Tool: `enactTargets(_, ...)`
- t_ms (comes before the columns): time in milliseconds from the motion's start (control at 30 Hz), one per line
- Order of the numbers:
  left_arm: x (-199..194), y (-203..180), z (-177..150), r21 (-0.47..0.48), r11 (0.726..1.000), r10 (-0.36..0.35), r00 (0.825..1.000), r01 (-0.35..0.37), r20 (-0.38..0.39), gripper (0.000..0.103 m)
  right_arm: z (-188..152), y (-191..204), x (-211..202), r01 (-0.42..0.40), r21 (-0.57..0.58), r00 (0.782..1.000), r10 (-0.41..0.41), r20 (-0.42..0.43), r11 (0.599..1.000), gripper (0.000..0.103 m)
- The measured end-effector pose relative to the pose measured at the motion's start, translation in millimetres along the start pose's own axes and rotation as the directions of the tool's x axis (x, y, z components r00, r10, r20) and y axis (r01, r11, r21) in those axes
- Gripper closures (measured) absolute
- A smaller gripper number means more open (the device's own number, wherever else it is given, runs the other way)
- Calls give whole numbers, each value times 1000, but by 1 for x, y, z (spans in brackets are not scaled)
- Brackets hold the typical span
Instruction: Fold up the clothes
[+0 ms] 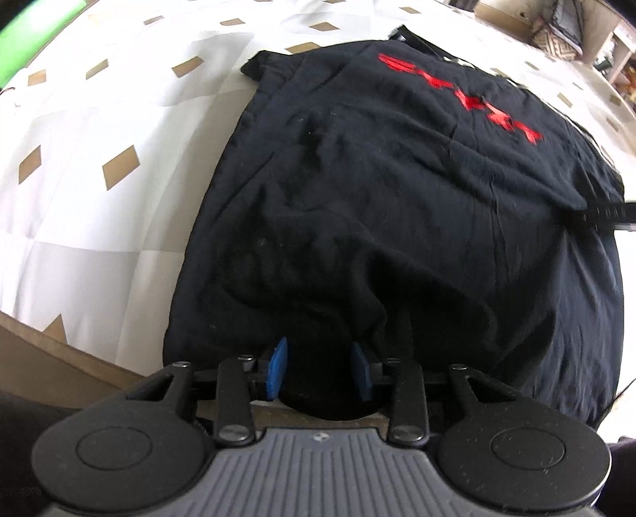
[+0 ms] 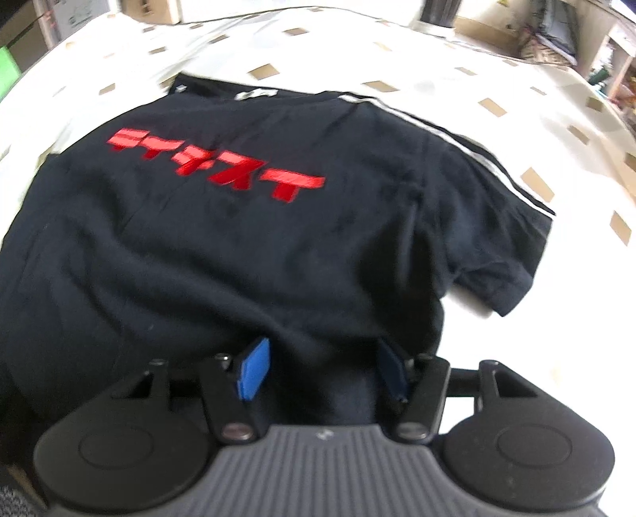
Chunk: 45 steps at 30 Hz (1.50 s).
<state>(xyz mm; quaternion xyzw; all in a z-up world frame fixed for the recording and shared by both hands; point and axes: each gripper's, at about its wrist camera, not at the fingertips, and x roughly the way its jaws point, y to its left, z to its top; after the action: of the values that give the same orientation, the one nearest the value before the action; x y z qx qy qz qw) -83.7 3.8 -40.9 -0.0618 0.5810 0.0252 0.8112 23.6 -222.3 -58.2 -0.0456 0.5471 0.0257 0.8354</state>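
Observation:
A black T-shirt (image 1: 397, 191) with red lettering (image 1: 461, 95) lies spread on a white bedcover; the right wrist view shows its short sleeve with white stripes (image 2: 493, 222). My left gripper (image 1: 321, 368) points down at the shirt's near hem, and bunched black cloth sits between its blue pads (image 1: 280, 368), which stand apart. At the other part of the near hem is my right gripper (image 2: 322, 370), its blue pads (image 2: 254, 370) set wider, with black cloth lying in the gap. Neither pair of pads visibly presses the cloth.
The white bedcover (image 1: 99, 139) has tan diamond patches and reaches past the shirt on every side. Its near edge shows at lower left (image 1: 59, 358). Shelves and clutter (image 2: 576, 35) stand beyond the far side. A green object (image 1: 35, 16) is at the far left.

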Motion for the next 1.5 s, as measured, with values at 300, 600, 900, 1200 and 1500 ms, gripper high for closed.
enactTargets(300,1,-5,-11,83,997,-5,1000,6,-18,55,2,2,3,106,20,993,-107,48,994,35)
enactTargets(600,-2,4,-9,51,998,-49,998,47,36,53,-9,-1,-24,-27,104,999,25,21,994,26)
enactTargets(900,1,-6,-5,109,993,-56,995,47,82,53,-43,-5,-47,-93,199,995,100,-22,976,22)
enactTargets(1200,5,5,2,51,998,-42,996,37,84,53,-84,-5,-62,-95,306,994,107,-24,947,24)
enactTargets(1500,1,11,5,46,999,-23,993,18,119,53,-102,7,-57,-37,294,995,61,-74,955,52)
